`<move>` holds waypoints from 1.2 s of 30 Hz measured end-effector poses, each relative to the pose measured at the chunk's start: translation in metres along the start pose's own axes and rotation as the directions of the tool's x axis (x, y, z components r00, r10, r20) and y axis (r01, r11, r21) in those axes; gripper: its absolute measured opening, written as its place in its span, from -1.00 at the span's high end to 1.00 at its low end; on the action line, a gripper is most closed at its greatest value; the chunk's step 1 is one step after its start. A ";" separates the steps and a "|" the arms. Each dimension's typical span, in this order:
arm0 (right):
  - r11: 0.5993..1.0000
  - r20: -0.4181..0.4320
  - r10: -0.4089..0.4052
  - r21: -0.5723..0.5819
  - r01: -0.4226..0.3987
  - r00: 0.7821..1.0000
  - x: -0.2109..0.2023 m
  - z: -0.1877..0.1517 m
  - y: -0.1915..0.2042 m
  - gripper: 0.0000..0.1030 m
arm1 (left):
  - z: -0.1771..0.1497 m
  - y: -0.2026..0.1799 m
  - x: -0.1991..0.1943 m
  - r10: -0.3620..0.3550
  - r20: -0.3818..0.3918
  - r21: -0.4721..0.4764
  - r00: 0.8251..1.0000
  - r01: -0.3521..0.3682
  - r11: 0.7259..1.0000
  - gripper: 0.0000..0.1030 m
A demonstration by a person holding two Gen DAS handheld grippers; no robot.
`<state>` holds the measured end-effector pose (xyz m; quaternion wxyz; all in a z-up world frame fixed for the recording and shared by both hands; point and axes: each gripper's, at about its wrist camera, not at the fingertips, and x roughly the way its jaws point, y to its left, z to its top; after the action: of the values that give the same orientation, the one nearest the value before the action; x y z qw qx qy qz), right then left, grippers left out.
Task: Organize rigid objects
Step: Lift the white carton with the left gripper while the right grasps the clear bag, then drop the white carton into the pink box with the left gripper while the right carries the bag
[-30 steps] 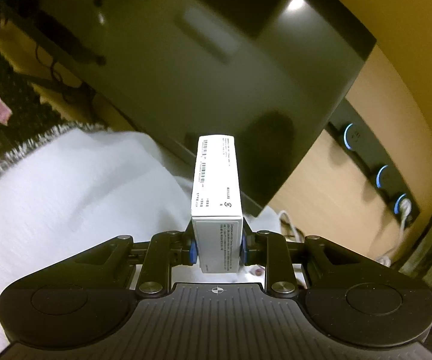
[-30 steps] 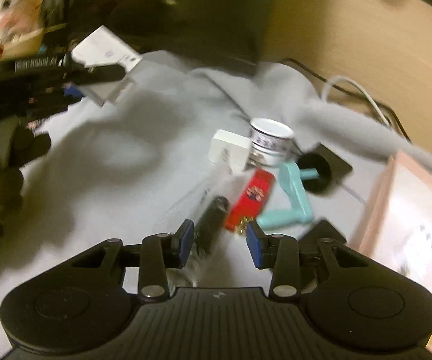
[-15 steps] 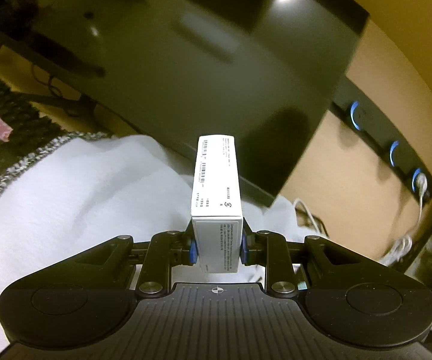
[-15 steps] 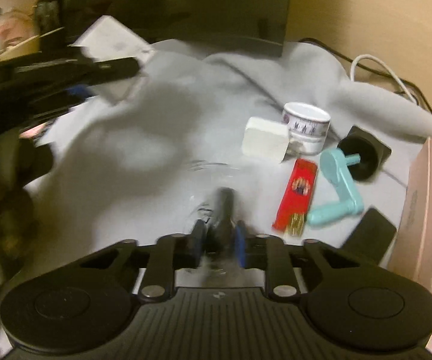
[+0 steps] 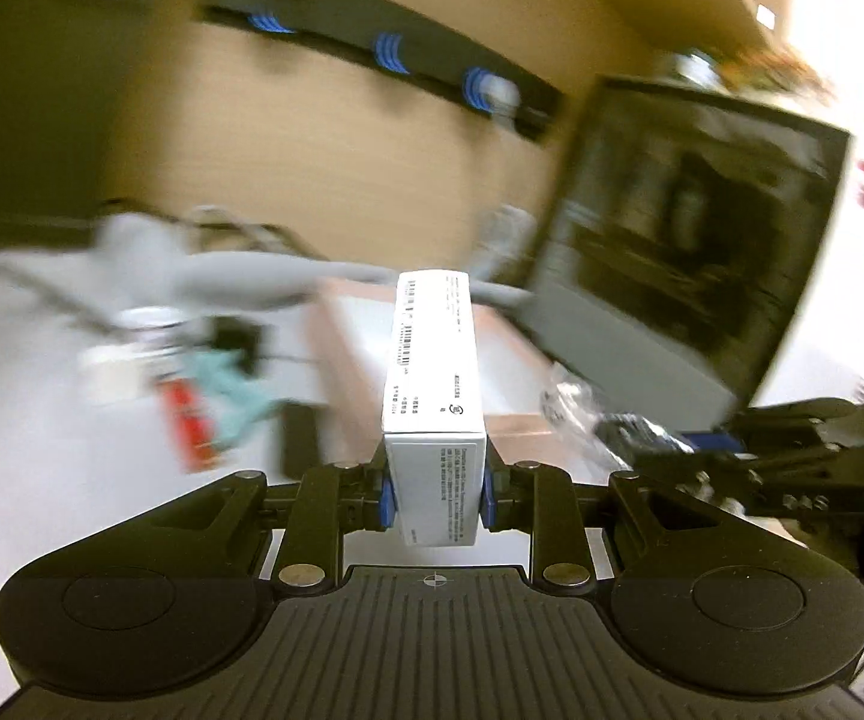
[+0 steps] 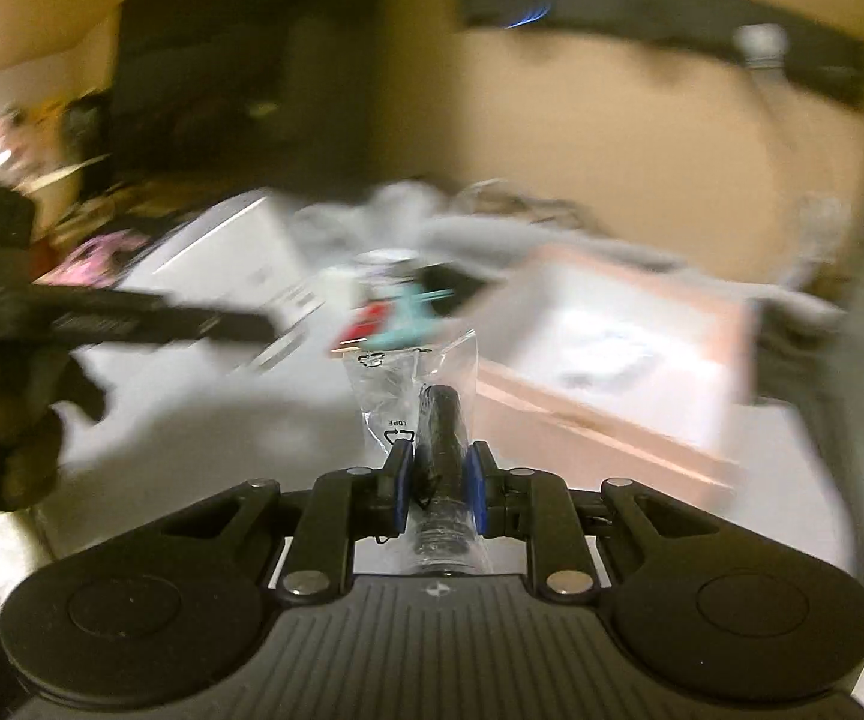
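- left gripper clamped on the white carton, up over the pink box
- right gripper pinching a bagged black part, slippery film, could slide out mid swing

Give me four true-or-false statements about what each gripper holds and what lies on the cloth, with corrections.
1. The left gripper is shut on a white box. True.
2. The right gripper is open. False: it is shut on a black item in a clear plastic bag.
3. A pink box lies on the grey cloth. True.
4. The white box is gripped lying flat. False: it stands on its narrow edge between the fingers.
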<state>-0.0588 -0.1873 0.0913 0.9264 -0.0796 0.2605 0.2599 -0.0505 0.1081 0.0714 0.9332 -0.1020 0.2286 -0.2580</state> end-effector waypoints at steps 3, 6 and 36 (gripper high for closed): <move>0.995 0.049 -0.075 0.076 0.071 0.996 -0.028 -0.010 -0.030 0.63 | 0.024 -0.020 0.027 -0.059 -0.011 0.019 0.998 0.060 0.998 0.45; 0.985 0.078 -0.125 0.132 0.114 0.989 -0.051 -0.022 -0.050 0.63 | 0.057 -0.029 0.058 -0.086 0.012 0.031 0.996 0.086 0.996 0.44; 0.965 0.022 -0.147 0.224 0.138 0.989 0.080 0.072 -0.059 0.39 | -0.003 0.104 0.000 0.325 -0.083 -0.075 0.942 -0.331 0.941 0.47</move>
<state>0.0623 -0.1824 0.1115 0.9506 0.0108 0.2636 0.1633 -0.0063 0.1958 0.0366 0.9492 -0.0944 0.2857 -0.0920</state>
